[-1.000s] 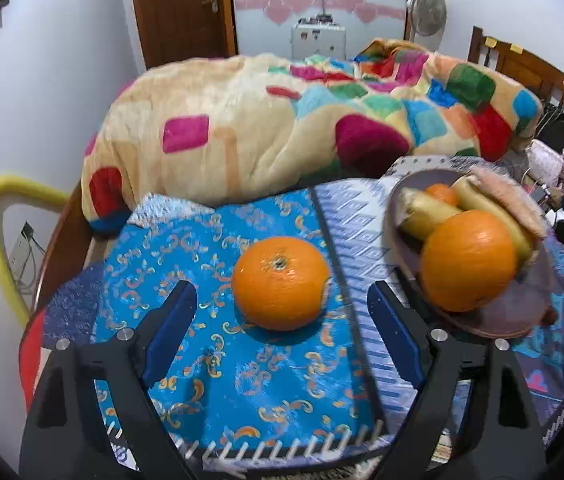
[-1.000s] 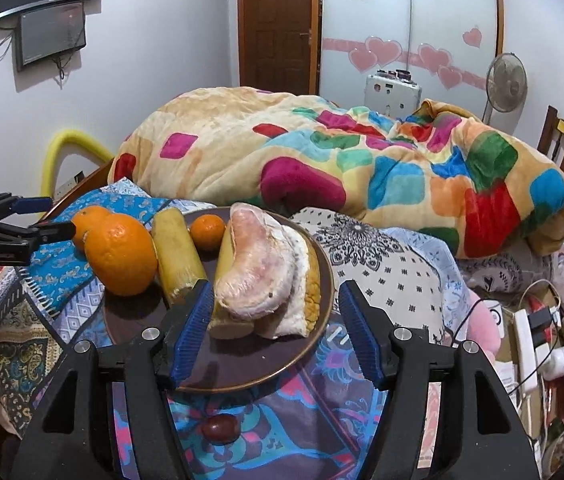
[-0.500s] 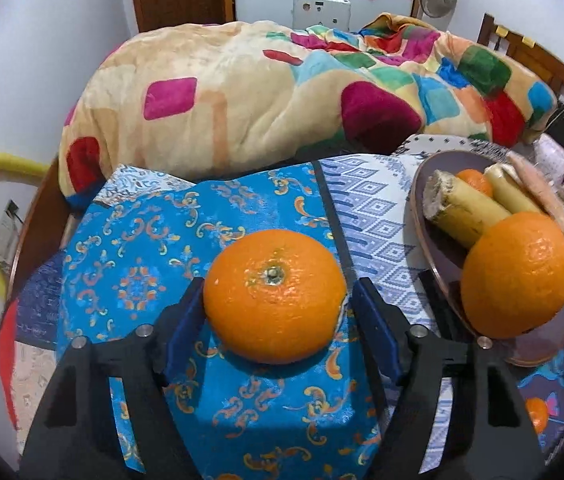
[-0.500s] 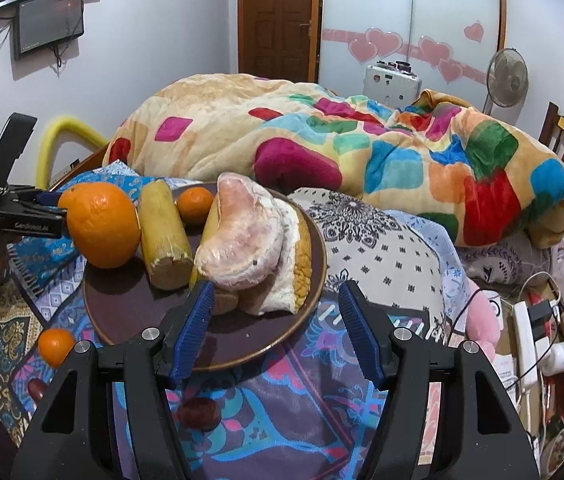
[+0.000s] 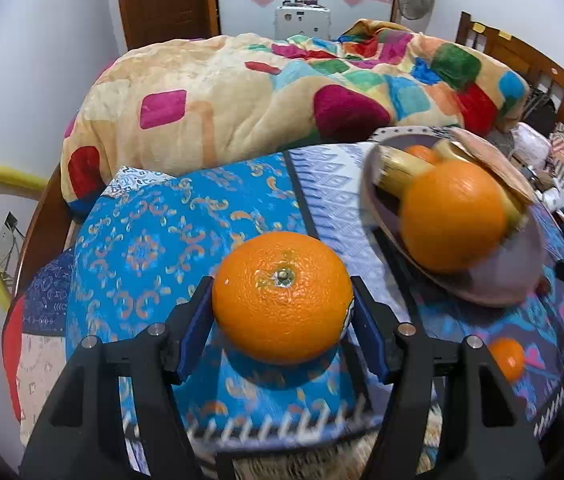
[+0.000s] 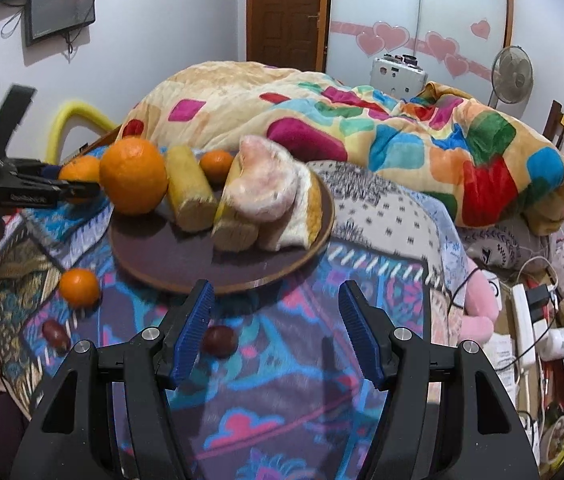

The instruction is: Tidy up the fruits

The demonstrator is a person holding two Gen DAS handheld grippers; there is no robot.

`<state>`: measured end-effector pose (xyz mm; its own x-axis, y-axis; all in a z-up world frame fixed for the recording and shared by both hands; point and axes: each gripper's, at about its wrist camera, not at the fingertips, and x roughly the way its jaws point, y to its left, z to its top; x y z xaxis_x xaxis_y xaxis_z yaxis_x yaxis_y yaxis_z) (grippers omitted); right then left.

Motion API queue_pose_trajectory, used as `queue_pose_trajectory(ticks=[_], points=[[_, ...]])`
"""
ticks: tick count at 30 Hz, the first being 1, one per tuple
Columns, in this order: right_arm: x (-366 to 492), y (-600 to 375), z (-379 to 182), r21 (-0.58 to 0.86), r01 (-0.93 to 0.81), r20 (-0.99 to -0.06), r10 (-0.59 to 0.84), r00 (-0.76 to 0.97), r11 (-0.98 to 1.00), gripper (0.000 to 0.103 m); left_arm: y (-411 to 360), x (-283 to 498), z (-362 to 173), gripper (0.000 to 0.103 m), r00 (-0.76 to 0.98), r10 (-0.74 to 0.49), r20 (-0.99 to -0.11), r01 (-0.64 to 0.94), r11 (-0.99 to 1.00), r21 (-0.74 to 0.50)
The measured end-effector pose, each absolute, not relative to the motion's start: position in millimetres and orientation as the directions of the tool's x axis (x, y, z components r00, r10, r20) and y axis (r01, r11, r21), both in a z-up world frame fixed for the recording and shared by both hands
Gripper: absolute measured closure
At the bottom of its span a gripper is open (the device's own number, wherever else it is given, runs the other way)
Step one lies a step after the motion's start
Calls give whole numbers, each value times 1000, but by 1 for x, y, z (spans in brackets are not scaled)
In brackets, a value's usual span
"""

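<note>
Item: large orange (image 5: 282, 308), stem upward, seated on the blue patterned cloth (image 5: 141, 248) and bracketed by the left gripper (image 5: 282, 320), whose blue pads are closed against its flanks at 9 and 3 o'clock. Destination: brown plate (image 5: 494, 292), lying at 2 o'clock from those jaws, already laden with a second orange (image 5: 452, 216) and corn. Right gripper (image 6: 275, 328): jaws spread wide, nothing held, plate (image 6: 306, 256) at 12 o'clock. A small mandarin (image 6: 79, 287) remains loose at 10 o'clock.
</note>
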<state>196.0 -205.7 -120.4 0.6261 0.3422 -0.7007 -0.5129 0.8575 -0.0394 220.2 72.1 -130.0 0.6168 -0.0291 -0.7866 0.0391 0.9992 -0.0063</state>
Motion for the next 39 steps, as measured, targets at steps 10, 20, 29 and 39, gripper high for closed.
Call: queue_pose_trajectory(ticks=[10,20,29,39], points=[[182,-201,-140,-22,-546,-731,359,581,838,45,54,180,-125,39,641,-74,-764,106,994,-7],[185,-197,-142,48,-581,-731,425,534,812,87,34,172,-122,39,647,-105,-755,149,989,-9],[176,-207,-124,45,-564,-693,433,577,824,88,3,164,-95,39,681,-167,-713,214,977,-25],[184,-221,-96,37,-550,-626,448,638,834,88,-43,180,-79,39,692,-227,-685,280,959,-35]])
